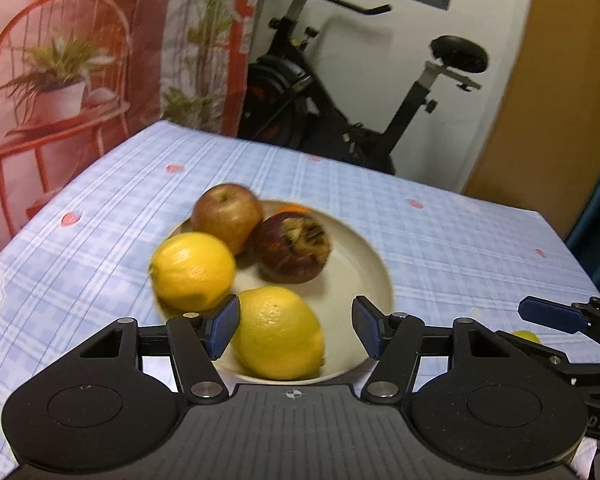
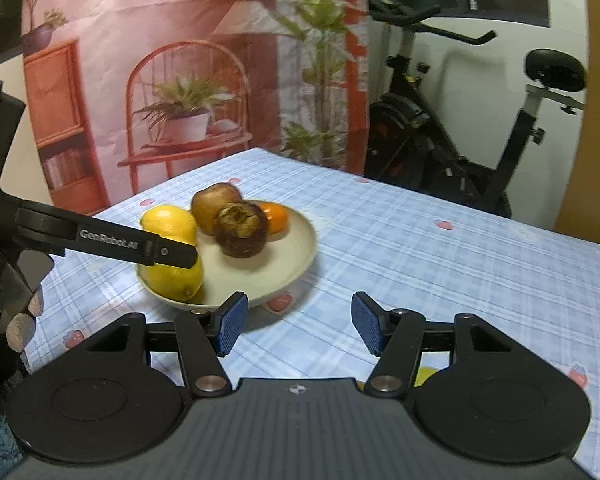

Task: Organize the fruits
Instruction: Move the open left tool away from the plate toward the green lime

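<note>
Hovering over bowl, left claw open-jawed.

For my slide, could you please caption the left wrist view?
Open left gripper hovering over a cream bowl of two lemons, two apples and an orange on a checked tablecloth.

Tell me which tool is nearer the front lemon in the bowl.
Left. The left tool is open right over the front lemon, which sits between its fingers. The right tool is off the bowl, over the tablecloth.
</note>
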Demonstrator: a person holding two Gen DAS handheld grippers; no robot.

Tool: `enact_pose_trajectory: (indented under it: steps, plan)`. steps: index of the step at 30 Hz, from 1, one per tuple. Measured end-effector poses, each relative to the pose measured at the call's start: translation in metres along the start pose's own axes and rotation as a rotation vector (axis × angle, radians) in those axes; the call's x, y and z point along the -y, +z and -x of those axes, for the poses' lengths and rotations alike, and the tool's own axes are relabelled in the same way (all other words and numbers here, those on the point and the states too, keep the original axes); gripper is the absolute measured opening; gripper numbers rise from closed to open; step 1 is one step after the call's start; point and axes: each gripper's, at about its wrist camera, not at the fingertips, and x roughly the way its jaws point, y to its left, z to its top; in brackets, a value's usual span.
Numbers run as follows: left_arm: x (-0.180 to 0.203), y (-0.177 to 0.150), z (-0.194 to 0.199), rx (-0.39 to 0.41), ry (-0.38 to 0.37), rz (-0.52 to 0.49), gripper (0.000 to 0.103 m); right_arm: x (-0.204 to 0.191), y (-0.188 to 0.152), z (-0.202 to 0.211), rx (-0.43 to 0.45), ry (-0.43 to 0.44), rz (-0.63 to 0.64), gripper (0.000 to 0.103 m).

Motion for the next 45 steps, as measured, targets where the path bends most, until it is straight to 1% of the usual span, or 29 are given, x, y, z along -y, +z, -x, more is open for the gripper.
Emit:
enact_pose_trajectory:
  steps: [6,15,24,28,33,37,41,45]
  plan:
    - [0.015,-0.001,0.003,0.035,-0.053,-0.037,0.065,0.016,-0.007,0.016,0.037,-0.034,-0.048,0.061]
    - [0.028,-0.006,0.000,0.038,-0.117,-0.086,0.064,0.027,-0.015,0.021,0.052,-0.056,-0.089,0.061]
    - [0.026,-0.007,-0.002,0.030,-0.157,-0.061,0.064,0.037,-0.023,0.021,0.052,-0.075,-0.119,0.061]
    - [0.026,-0.007,-0.005,0.019,-0.185,-0.055,0.064,0.043,-0.027,0.022,0.041,-0.083,-0.136,0.061]
    - [0.027,-0.009,-0.007,0.011,-0.215,-0.050,0.064,0.045,-0.027,0.027,0.049,-0.101,-0.136,0.061]
    - [0.027,-0.010,-0.009,-0.009,-0.237,-0.040,0.063,0.050,-0.030,0.030,0.037,-0.137,-0.138,0.061]
    - [0.032,-0.004,-0.012,-0.035,-0.264,-0.058,0.063,0.059,-0.034,0.032,0.008,-0.192,-0.162,0.060]
    - [0.038,0.001,-0.019,-0.065,-0.291,-0.053,0.063,0.064,-0.038,0.033,-0.014,-0.180,-0.186,0.060]
